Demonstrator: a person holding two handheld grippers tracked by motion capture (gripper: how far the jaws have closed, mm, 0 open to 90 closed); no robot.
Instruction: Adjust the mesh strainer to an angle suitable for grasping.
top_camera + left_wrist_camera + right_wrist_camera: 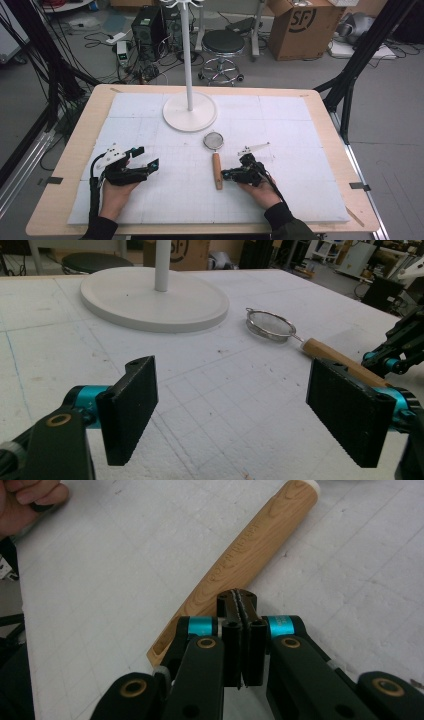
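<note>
Two grippers are held low over the table [310, 150]. The left gripper [144, 157] is spread wide and holds nothing. The right gripper [226, 175] is pressed shut, empty, just beside the sieve [215, 155] handle. It should probably be opened first, then closed around the handle's middle.

Strainer [215, 150] lies on mat [300, 130] before stand base [190, 112].

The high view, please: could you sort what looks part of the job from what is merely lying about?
Likely in play:
strainer, wooden-handled, lying between the hands
right tool, shut beside its handle
left tool, open
white stand

Lying about:
stool
cardboard box
computer tower
</note>
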